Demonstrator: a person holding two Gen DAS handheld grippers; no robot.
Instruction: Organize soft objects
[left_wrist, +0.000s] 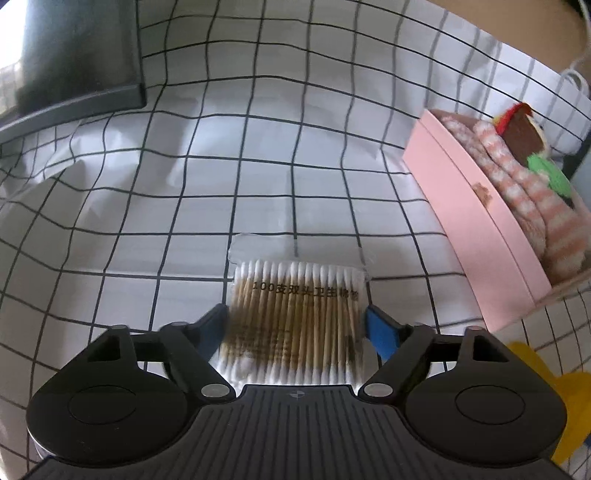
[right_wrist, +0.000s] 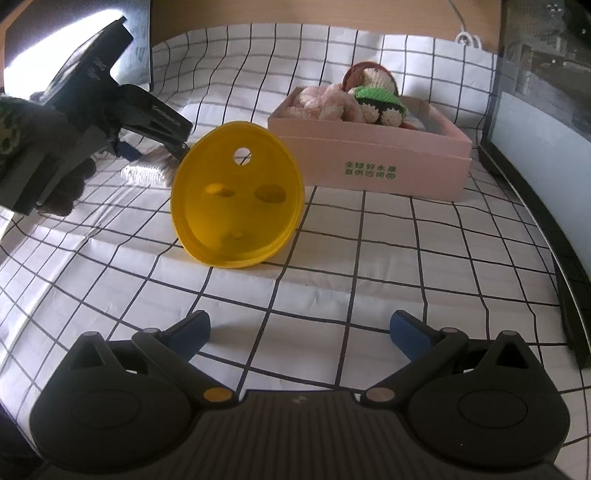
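While the left gripper (left_wrist: 295, 325) pinches the swab pack (left_wrist: 295, 314) by its edges and the right gripper (right_wrist: 299, 332) gapes empty, slick film might slip.

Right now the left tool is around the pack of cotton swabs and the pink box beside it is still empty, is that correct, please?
Not quite. The left tool is around the swabs, but the pink box is not empty: the right wrist view shows a pink striped cloth and a crocheted toy inside it.
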